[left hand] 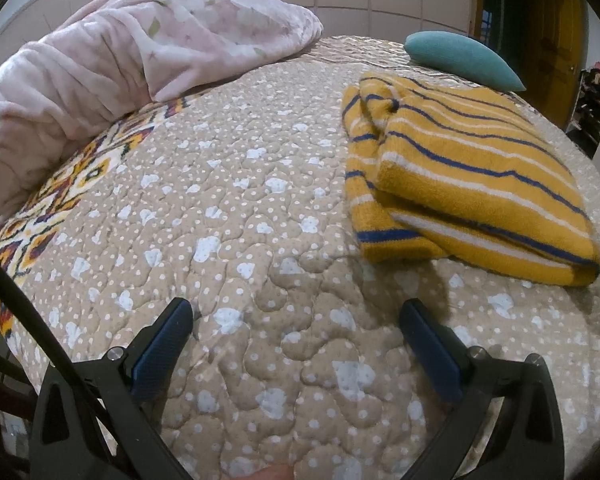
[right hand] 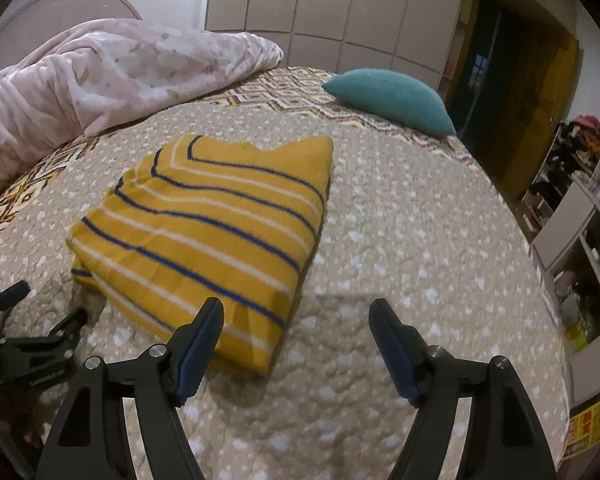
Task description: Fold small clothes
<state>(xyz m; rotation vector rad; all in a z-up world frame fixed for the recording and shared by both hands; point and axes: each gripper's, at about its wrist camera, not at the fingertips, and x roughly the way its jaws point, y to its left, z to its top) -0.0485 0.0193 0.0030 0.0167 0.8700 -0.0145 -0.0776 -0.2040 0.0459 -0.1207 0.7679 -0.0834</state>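
A mustard-yellow garment (left hand: 472,176) with blue and white stripes lies folded into a rough rectangle on the quilted beige bedspread (left hand: 260,208). In the left wrist view it is to the upper right of my left gripper (left hand: 296,312), which hovers open over bare quilt with nothing between its fingers. In the right wrist view the folded garment (right hand: 208,232) lies ahead and to the left. My right gripper (right hand: 296,312) is open just past its near corner, and its left fingertip (right hand: 210,316) overlaps the garment's near edge in the image. The left gripper (right hand: 44,312) shows at that view's left edge.
A crumpled pink floral blanket (left hand: 132,48) is heaped along the far left of the bed. A teal cushion (right hand: 392,100) lies at the far right corner. Wardrobe doors stand behind the bed, with a doorway and shelves (right hand: 580,240) off the bed's right edge.
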